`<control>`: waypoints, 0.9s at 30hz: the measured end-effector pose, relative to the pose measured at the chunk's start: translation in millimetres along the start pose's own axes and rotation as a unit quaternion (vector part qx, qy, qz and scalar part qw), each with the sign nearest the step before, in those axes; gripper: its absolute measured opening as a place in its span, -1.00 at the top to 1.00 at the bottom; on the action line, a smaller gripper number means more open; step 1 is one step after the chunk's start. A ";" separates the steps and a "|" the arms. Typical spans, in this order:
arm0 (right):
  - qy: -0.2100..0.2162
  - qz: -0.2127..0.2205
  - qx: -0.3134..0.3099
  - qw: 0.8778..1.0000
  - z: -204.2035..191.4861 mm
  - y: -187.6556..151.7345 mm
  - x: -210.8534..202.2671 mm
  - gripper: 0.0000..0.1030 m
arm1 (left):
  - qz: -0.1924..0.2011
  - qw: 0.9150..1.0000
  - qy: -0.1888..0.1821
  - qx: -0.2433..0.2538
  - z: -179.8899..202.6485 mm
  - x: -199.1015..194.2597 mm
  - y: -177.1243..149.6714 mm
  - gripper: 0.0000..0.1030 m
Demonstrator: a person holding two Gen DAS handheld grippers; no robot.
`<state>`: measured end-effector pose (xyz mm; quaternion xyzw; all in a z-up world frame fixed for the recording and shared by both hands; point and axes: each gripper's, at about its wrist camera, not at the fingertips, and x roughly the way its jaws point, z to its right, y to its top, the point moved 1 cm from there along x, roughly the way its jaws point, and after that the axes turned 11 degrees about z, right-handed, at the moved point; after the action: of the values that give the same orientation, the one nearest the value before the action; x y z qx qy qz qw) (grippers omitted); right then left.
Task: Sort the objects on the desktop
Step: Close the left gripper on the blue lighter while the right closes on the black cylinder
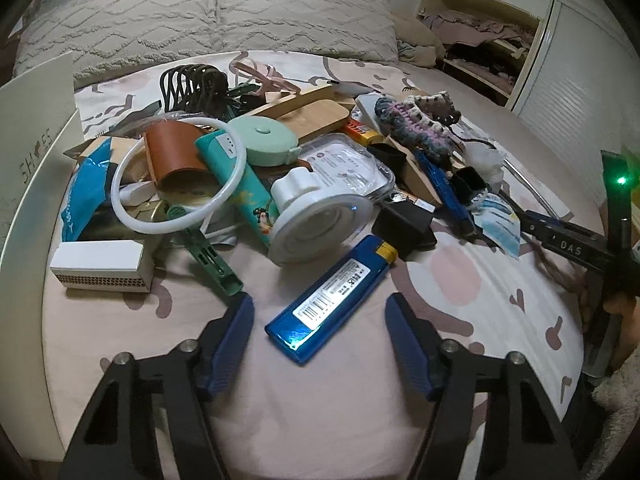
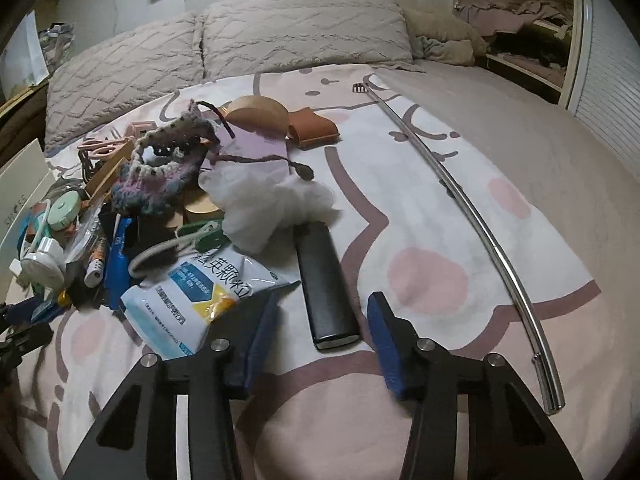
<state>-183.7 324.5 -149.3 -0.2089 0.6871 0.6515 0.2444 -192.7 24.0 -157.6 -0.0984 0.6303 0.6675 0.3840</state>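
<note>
A pile of small desk items lies on a pink patterned bedsheet (image 1: 460, 280). In the left wrist view, a glossy blue lighter (image 1: 332, 296) with a yellow cap lies diagonally between the fingers of my left gripper (image 1: 319, 300). Those jaws stand open, with gaps on both sides of the lighter. In the right wrist view, a black oblong case (image 2: 326, 284) lies on the sheet. Its near end sits between the fingers of my right gripper (image 2: 324, 299), which is open, with neither pad touching it. A white and blue medicine sachet (image 2: 196, 296) lies under the right gripper's left finger (image 2: 260, 340).
The pile holds a white round lamp (image 1: 316, 220), teal tube (image 1: 240, 184), white ring (image 1: 180, 176), white box (image 1: 100, 268), crocheted pouch (image 2: 168, 168) and white mesh puff (image 2: 272, 204). A long metal back scratcher (image 2: 472, 208) lies to the right. Pillows (image 2: 240, 36) lie behind.
</note>
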 end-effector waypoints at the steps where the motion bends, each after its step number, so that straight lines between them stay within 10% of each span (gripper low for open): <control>1: 0.001 0.001 0.000 1.000 -0.2 -0.3 -0.6 0.25 | 0.001 1.000 0.001 0.000 -0.3 -0.3 0.0 -0.14; 5: -0.001 0.010 -0.011 1.000 -4.7 -0.5 -5.1 0.55 | 0.003 1.000 0.001 -0.003 -1.2 -0.4 0.0 -0.02; 27: 0.054 -0.002 0.052 0.997 -19.8 -15.4 -24.4 0.54 | 0.006 1.000 -0.016 0.021 17.5 -17.2 -14.1 0.49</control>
<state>-156.3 303.0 -146.0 -0.2317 0.7319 0.6021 0.2191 -165.7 32.1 -154.6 -0.0756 0.6385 0.6578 0.3924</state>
